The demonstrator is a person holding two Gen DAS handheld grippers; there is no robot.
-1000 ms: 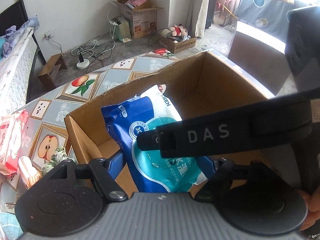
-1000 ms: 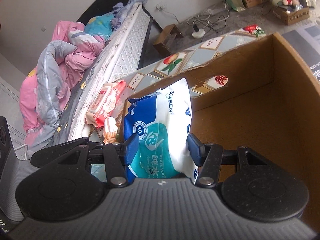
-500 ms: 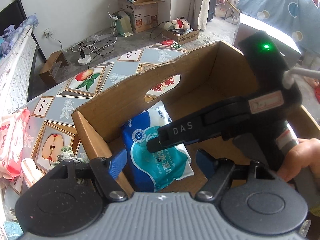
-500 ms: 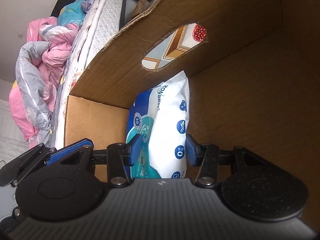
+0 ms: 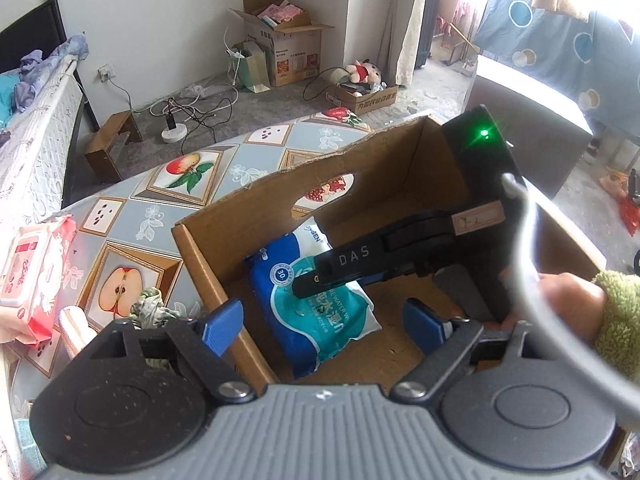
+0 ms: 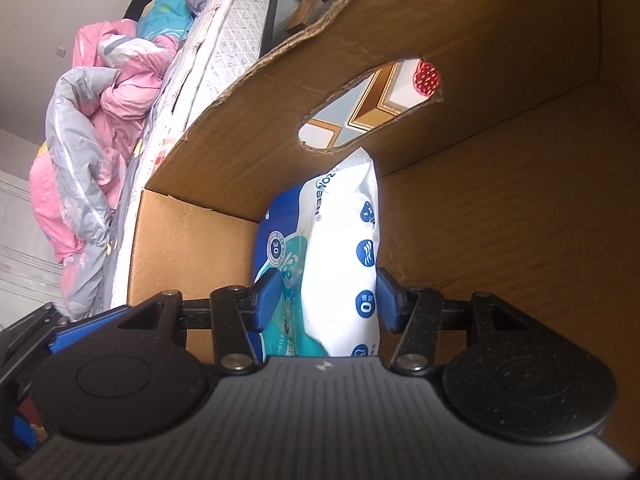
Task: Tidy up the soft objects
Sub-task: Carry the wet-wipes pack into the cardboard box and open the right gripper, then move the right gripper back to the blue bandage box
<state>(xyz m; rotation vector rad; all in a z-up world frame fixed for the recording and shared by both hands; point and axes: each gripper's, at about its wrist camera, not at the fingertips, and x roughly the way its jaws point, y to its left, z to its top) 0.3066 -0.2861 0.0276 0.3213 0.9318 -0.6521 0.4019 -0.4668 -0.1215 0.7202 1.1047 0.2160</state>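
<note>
A blue and white wet wipes pack (image 5: 280,280) stands on its edge on the floor of an open cardboard box (image 5: 256,208), near the wall with the handle hole. My right gripper (image 6: 328,300) reaches down into the box (image 6: 280,112). Its blue pads (image 6: 266,300) still lie against both sides of the pack (image 6: 340,232) while the jaws begin opening. One black right finger (image 5: 352,260) crosses over the pack. My left gripper (image 5: 323,325) hovers above the box's near corner, its jaws opening wide and touching nothing.
A pink wipes pack (image 5: 34,268) and a crumpled green cloth (image 5: 150,308) lie on the fruit-patterned table (image 5: 176,184) left of the box. A hand in a green sleeve (image 5: 580,308) holds the right gripper. A bed with pink bedding (image 6: 100,120) stands beyond the table.
The right gripper carried the pack down from above the rim to the box floor. The left gripper let go of the pack, widened its jaws and drew back and upward.
</note>
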